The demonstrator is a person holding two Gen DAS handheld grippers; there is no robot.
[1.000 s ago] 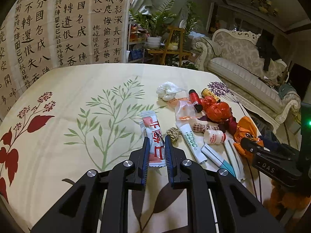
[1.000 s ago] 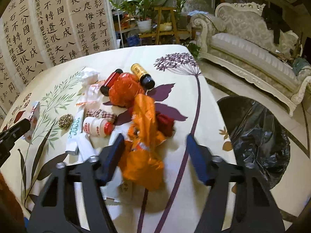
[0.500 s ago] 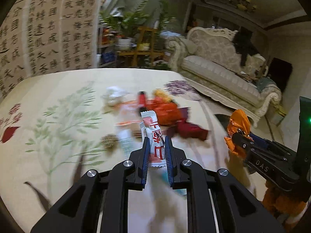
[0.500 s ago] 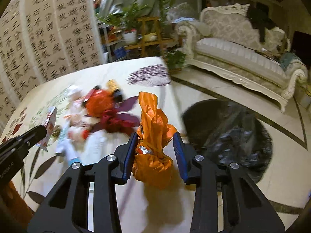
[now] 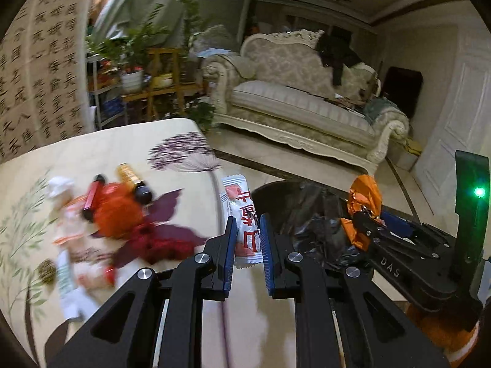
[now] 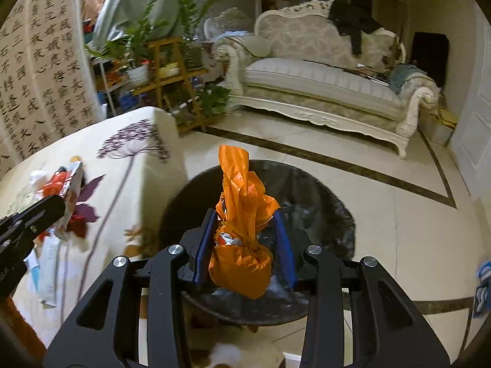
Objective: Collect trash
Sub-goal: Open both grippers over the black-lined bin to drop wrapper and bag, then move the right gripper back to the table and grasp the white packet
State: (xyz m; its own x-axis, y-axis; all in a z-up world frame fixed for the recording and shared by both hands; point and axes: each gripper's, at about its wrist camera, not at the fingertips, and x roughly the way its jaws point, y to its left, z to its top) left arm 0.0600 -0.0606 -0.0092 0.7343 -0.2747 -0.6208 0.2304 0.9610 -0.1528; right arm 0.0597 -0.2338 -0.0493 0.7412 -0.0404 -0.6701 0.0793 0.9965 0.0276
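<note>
While over bin, orange bag between right tongs.

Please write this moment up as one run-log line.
left gripper: shut on white snack packet | right gripper: shut on orange bag | black trash bag: below orange bag | table: trash remains

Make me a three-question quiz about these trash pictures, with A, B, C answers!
1. Where is the black trash bag?
A. on the sofa
B. on the floor beside the table
C. on the table

2. What colour is the bag in the right gripper?
A. orange
B. green
C. blue

3. What is the left gripper doing?
A. hanging open and empty
B. pinching a white-and-red wrapper
C. holding a bottle

Answers:
1 B, it sits on the tiles next to the table.
2 A, the orange bag sits between the pads.
3 B, the white-and-red wrapper is clamped.
</note>
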